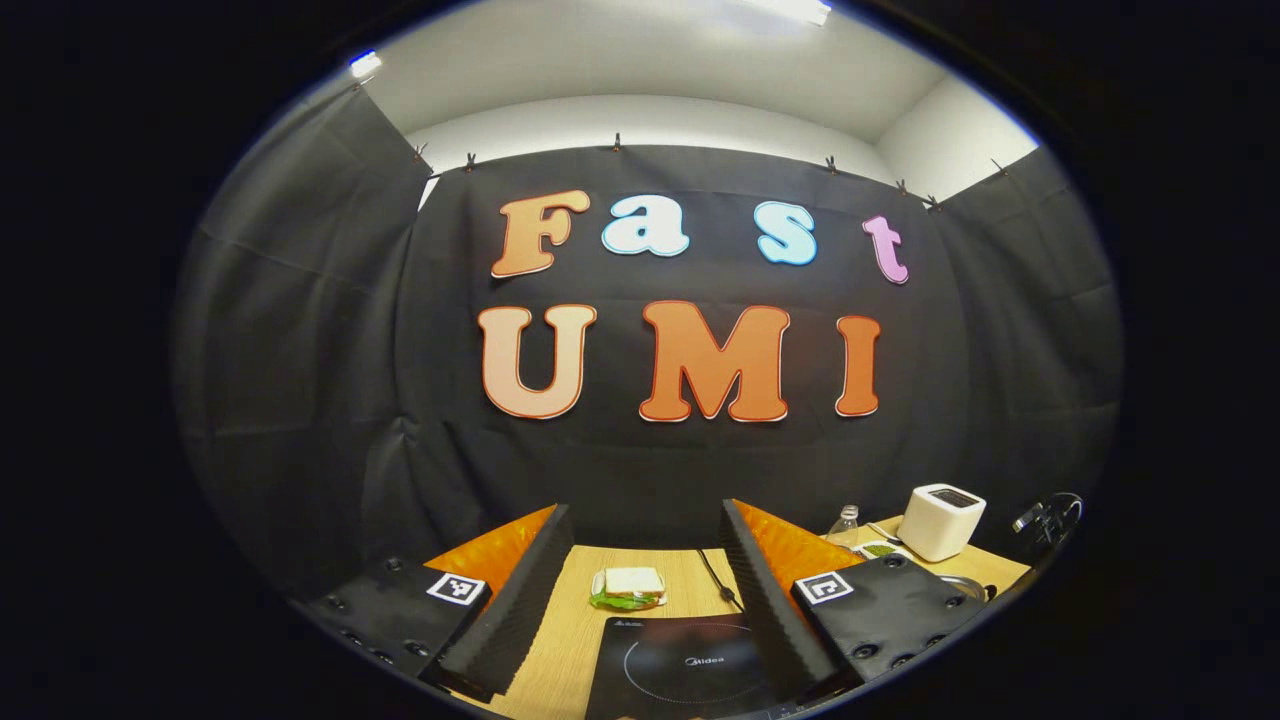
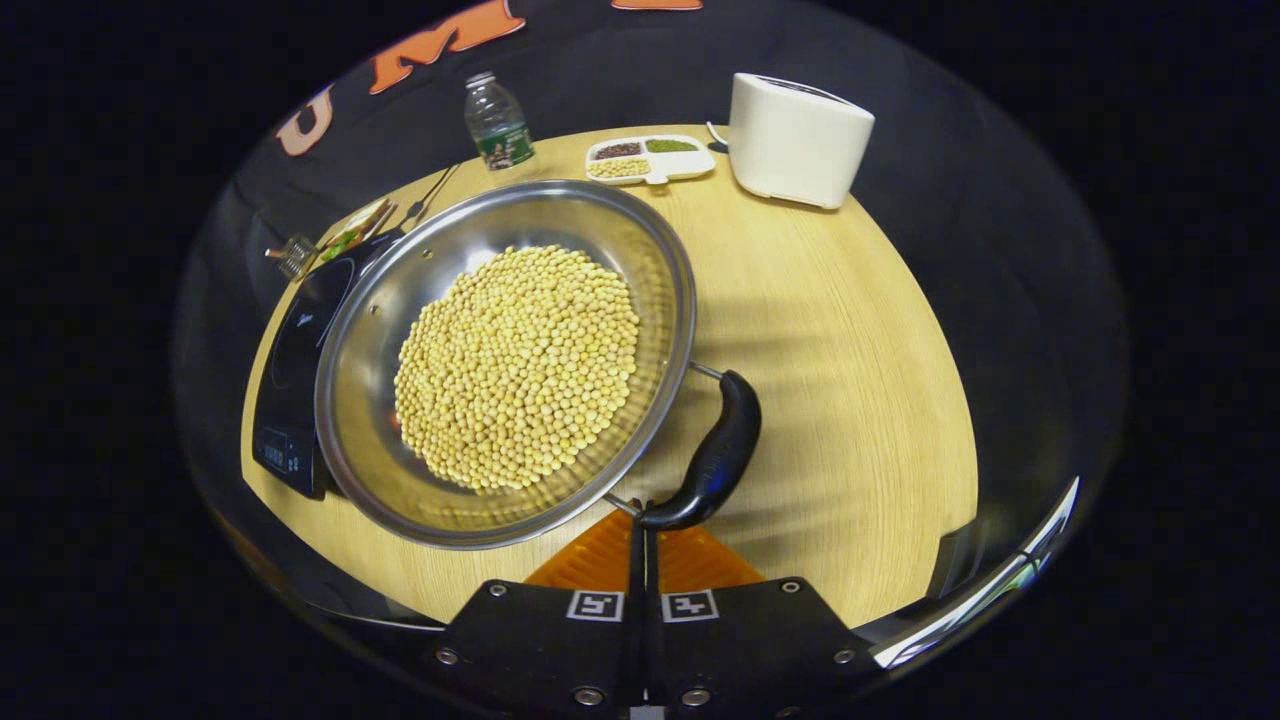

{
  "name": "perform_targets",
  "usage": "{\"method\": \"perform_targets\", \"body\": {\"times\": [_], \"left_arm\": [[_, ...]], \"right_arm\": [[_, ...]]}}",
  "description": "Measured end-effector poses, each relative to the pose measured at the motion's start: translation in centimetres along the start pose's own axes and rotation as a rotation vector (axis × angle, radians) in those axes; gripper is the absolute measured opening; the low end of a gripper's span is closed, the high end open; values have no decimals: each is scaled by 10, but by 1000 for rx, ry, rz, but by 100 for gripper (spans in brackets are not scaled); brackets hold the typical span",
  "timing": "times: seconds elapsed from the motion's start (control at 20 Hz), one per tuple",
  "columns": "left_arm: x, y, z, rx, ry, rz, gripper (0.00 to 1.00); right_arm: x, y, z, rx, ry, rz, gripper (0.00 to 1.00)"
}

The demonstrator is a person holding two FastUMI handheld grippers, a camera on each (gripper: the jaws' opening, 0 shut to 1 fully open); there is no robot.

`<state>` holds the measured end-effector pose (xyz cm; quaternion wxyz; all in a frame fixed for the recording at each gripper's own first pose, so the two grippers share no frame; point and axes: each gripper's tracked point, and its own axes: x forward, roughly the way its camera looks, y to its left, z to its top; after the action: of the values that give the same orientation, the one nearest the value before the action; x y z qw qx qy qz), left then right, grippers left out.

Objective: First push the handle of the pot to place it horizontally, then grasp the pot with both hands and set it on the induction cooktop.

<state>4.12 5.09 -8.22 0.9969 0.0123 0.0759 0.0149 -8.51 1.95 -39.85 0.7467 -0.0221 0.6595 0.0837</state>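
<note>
The steel pot (image 2: 660,270) full of yellow beans (image 2: 515,365) stands on the wooden table (image 2: 850,330) in the right gripper view. Its left side overlaps the black induction cooktop (image 2: 295,350); I cannot tell whether it rests on it. The pot's black handle (image 2: 722,448) curves along the near right rim. My right gripper (image 2: 640,520) is shut, its tips touching the handle's lower end. In the left gripper view my left gripper (image 1: 645,515) stands open over the induction cooktop (image 1: 690,665), nothing between its fingers.
A white toaster (image 2: 797,138), a divided tray of grains (image 2: 648,158) and a water bottle (image 2: 497,122) stand along the table's far edge. A sandwich (image 1: 628,587) lies beyond the cooktop. The toaster (image 1: 940,520) is at the right in the left gripper view.
</note>
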Motion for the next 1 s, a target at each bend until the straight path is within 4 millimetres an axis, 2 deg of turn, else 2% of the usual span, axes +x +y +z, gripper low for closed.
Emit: {"method": "perform_targets", "body": {"times": [0.3,0.6,0.9,1.0], "left_arm": [[6,-13,-12,13,35,-21,97],[15,-31,-36,29,103,-48,97],[30,-66,-83,32,230,-115,97],[37,-78,-107,46,289,-130,97]], "right_arm": [[7,-13,20,61,-27,-6,0],[14,-31,44,127,-55,-21,0],[23,-46,68,174,-94,-35,0],[24,-52,76,184,-115,-47,0]]}}
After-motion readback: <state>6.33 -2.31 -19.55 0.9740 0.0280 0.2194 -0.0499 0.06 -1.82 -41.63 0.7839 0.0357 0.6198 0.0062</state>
